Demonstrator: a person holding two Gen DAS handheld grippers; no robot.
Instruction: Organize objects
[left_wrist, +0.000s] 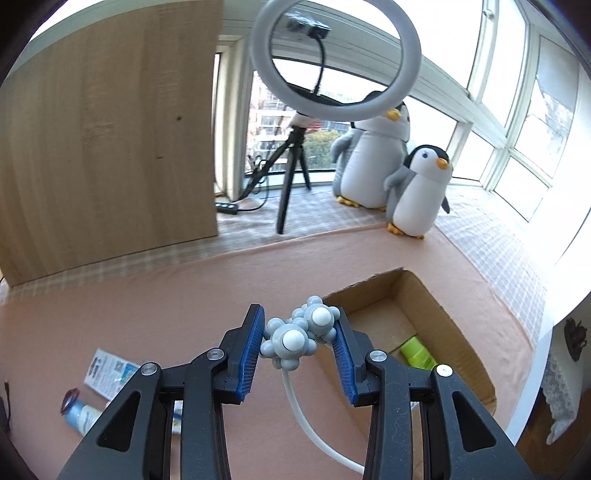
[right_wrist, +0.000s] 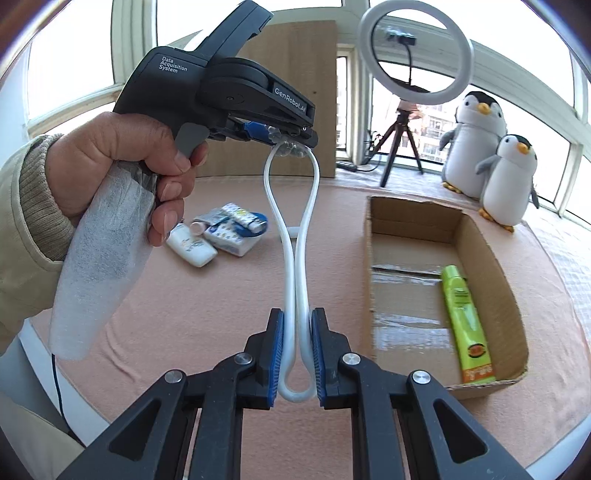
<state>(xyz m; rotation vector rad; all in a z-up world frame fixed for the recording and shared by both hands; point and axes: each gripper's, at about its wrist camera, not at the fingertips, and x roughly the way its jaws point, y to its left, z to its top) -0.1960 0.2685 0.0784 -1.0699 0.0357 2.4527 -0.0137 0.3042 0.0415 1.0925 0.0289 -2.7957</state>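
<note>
A: How did the jaws stand?

B: The left gripper (left_wrist: 300, 341) was clamped on the two knobbly grey-blue heads of a massager (left_wrist: 297, 334), its blue pads (left_wrist: 254, 350) pressing them from both sides. The right gripper (right_wrist: 297, 350) was pinched nearly closed on the looped end of the same massager's white arms (right_wrist: 295, 280). So the thing hung in the air between both tools, above the table.

A: And the surroundings, biggest first?

B: A pink tablecloth (right_wrist: 207, 306) covered the table. On it, to the right, sat an open cardboard box (right_wrist: 491, 266) with a green tube (right_wrist: 466, 325) lying along its right wall. Two plush penguins (right_wrist: 491, 158) stood on the window ledge beyond the box, beside a ring light (right_wrist: 415, 51) on a tripod.

A: Anything smaller?

B: A cluster of little bottles and packets (right_wrist: 218, 236) lay on the cloth, well apart from the box. A person's hand (right_wrist: 122, 166) gripped the left tool's handle.
</note>
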